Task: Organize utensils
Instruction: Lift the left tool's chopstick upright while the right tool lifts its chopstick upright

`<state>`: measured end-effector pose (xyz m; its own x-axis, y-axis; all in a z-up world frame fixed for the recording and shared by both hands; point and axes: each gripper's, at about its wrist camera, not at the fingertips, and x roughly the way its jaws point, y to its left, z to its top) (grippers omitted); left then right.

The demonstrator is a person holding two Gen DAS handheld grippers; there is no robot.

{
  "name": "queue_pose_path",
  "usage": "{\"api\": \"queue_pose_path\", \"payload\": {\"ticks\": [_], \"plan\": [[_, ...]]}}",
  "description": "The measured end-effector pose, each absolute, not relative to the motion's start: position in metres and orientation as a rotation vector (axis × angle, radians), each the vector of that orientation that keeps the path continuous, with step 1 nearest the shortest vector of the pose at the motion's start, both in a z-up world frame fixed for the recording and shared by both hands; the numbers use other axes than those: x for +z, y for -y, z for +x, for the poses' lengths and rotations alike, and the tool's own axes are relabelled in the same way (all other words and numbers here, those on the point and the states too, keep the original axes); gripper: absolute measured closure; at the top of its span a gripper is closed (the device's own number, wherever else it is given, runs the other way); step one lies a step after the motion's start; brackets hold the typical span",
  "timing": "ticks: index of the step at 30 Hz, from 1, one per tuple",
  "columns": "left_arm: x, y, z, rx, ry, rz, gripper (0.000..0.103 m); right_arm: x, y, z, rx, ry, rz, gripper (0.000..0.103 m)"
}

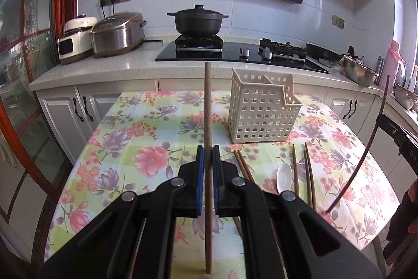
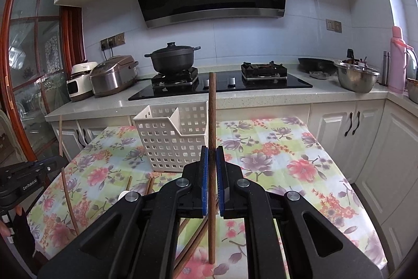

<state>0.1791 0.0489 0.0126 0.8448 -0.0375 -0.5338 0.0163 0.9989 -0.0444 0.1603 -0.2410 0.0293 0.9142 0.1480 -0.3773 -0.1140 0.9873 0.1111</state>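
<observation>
At the left edge of my right wrist view, my left gripper [image 2: 56, 161] carries white lettering on its black body that reads "GenRobot.AI". At the right edge of my left wrist view, a black body [image 1: 407, 148] that I cannot identify shows white letters beginning "DA"; the rest is cut off by the frame. The white cooker [image 1: 75, 39] at the left has a faint mark on its lid, too small for me to read.

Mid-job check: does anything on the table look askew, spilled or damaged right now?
Nothing spilled or broken. The white caddy stands upright and looks empty. Loose chopsticks and a white spoon lie scattered on the tablecloth, unsorted. The left gripper and right gripper each hold one chopstick upright.
</observation>
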Motion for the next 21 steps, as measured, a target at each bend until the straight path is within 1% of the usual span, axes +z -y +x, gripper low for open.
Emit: {"api": "queue_pose_path", "payload": {"ticks": [10,21], "plan": [[0.029,-0.041,0.17,-0.03,-0.502,-0.013,0.097,0.038,0.24,0.154,0.136,-0.369,0.068,0.095],[0.033,-0.038,0.179,-0.028,-0.491,0.006,0.097,0.042,0.235,0.152,0.143,-0.362,0.05,0.095]]}}
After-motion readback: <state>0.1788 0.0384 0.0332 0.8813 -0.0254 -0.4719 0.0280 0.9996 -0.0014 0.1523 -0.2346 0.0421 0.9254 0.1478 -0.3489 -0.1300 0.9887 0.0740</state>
